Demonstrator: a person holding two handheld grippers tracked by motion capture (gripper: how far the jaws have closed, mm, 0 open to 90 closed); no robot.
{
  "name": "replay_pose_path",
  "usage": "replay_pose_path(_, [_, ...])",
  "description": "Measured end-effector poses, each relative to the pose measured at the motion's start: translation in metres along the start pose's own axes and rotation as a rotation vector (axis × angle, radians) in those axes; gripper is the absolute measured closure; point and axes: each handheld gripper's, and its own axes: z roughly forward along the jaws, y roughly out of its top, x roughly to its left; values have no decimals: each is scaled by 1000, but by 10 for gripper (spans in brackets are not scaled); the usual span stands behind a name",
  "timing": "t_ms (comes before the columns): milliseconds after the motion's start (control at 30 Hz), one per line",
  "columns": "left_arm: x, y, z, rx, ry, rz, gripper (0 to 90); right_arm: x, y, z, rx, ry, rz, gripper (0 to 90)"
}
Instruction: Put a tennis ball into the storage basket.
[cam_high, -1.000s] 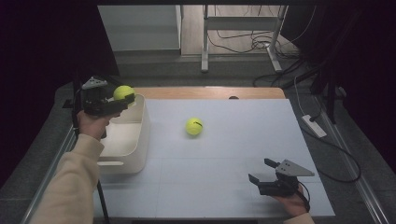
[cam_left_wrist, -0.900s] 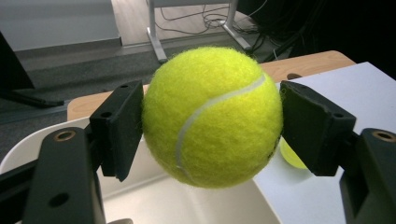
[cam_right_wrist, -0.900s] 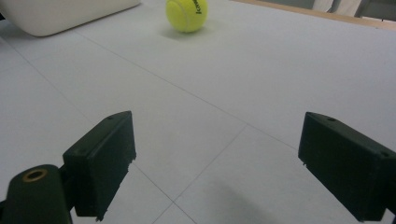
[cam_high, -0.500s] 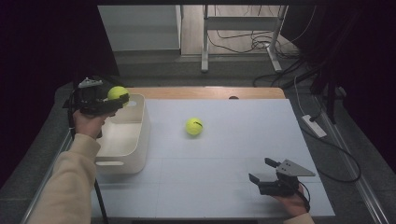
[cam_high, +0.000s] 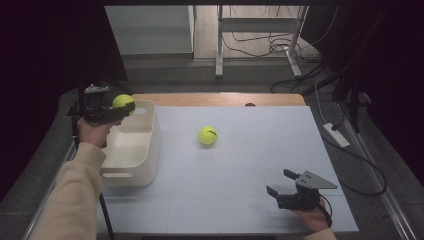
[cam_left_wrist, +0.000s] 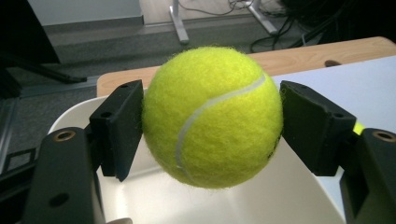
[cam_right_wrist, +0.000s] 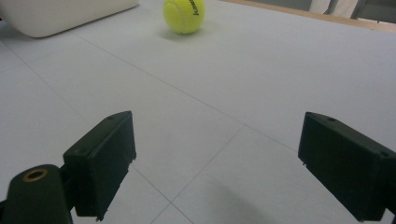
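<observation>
While the left gripper (cam_high: 116, 111) grips a tennis ball (cam_left_wrist: 212, 116) directly above the white bin (cam_high: 131, 150), the right gripper (cam_high: 281, 189) rests released.

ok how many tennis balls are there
2. One tennis ball is clamped in the left gripper over the white bin; the other ball lies on the table. The bin's inside is partly hidden.

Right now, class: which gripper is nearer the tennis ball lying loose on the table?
Left, narrowly. The left gripper hovers over the bin beside the loose ball; the right gripper sits nearer the person.
</observation>
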Motion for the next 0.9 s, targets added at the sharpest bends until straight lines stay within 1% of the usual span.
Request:
replay_pose_path(33, [0, 0, 0, 0, 0, 0, 265, 0, 0, 0, 1, -1, 0, 111])
replay_pose_path(133, [4, -1, 5, 21, 14, -4, 265, 0, 0, 0, 1, 0, -1, 111])
replay_pose_path(333, [6, -2, 12, 61, 17, -13, 265, 0, 0, 0, 4, -1, 1, 111])
replay_pose_path(433, [5, -2, 15, 81, 32, 3, 265, 0, 0, 1, 5, -2, 0, 111])
replay_pose_path(633, [7, -4, 22, 116, 46, 0, 265, -1, -1, 1, 6, -2, 2, 111])
replay_pose_path(767, [8, -5, 24, 115, 50, -11, 263, -1, -1, 1, 5, 0, 4, 111])
replay_pose_path(900, [8, -5, 23, 112, 50, -10, 263, -1, -1, 1, 4, 0, 4, 112])
